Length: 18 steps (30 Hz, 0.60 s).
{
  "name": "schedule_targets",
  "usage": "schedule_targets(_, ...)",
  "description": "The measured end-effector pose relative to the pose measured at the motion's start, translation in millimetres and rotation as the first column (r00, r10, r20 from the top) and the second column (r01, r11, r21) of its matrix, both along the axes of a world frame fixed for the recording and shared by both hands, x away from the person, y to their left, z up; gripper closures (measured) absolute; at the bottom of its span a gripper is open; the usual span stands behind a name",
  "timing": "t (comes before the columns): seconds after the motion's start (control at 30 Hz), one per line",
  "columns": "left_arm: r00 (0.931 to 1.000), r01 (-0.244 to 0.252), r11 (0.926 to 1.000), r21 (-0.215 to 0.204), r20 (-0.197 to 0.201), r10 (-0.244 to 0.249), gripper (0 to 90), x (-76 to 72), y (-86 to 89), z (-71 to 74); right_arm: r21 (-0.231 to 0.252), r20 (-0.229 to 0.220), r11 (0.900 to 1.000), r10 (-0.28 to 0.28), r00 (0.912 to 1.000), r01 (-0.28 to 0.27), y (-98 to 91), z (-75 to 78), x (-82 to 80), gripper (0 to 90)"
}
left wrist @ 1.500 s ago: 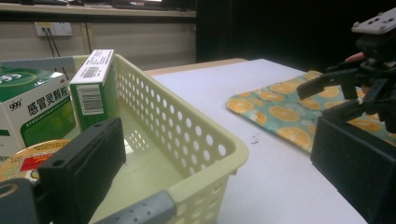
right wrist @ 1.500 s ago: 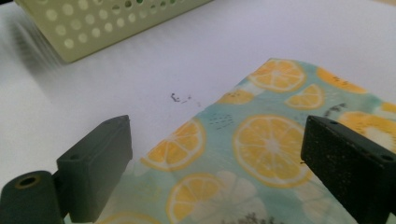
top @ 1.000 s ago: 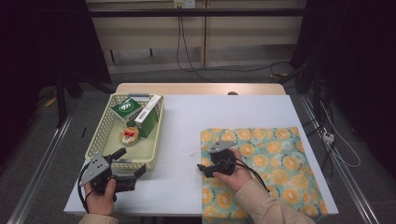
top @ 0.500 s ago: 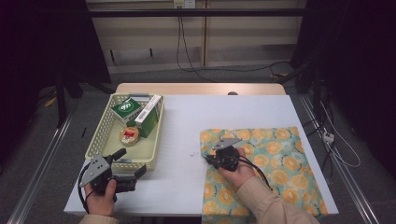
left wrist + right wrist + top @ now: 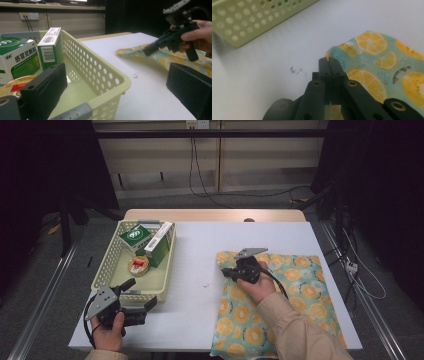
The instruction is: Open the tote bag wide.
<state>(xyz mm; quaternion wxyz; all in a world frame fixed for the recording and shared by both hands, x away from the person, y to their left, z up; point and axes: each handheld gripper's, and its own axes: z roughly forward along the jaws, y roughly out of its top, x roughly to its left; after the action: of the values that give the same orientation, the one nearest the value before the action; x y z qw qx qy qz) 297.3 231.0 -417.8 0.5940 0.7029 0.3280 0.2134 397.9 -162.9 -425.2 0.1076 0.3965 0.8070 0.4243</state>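
Here the fruit-printed cloth [image 5: 295, 295] lies rumpled, teal-and-orange.

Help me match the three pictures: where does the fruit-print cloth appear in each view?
High view: the fruit-print cloth lies on the right half of the table, under the right gripper.
Left gripper view: the cloth is at the right, beyond the basket.
Right gripper view: the cloth fills the right side, its near edge pinched in the shut fingers.
Shared landmark: the pale green basket.
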Motion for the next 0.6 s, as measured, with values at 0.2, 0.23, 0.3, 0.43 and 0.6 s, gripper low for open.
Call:
schedule_targets(0.2,1.0000,0.002,1.0000,-0.007,0.004,-0.002,3.1,0.2,0.8,1.7,0.038,0.004,0.9987,-0.033,0.9994,0.033,-1.2,7.7,26.1,90.0)
schedule_targets(0.23,1.0000,0.001,0.9999,-0.015,0.000,-0.001,3.1,0.3,0.3,1.7,0.037,0.011,0.9987,-0.036,0.9993,0.035,0.0,8.5,30.3,90.0)
schedule_targets(0.3,1.0000,0.005,0.9998,-0.020,-0.004,-0.005,3.0,1.1,-1.0,1.7,0.046,0.005,0.9981,-0.042,0.9991,0.041,3.7,9.8,39.6,90.0)
schedule_targets(0.43,0.9999,0.015,0.9997,-0.018,-0.001,-0.015,3.1,1.6,-4.4,3.5,0.046,0.025,0.9981,-0.043,0.9988,0.042,17.6,15.3,60.5,90.0)
schedule_targets(0.6,0.9998,0.018,0.9998,-0.009,0.003,-0.018,3.1,0.6,-6.3,5.7,0.077,0.036,0.9953,-0.062,0.9975,0.059,40.6,20.5,91.9,90.0)
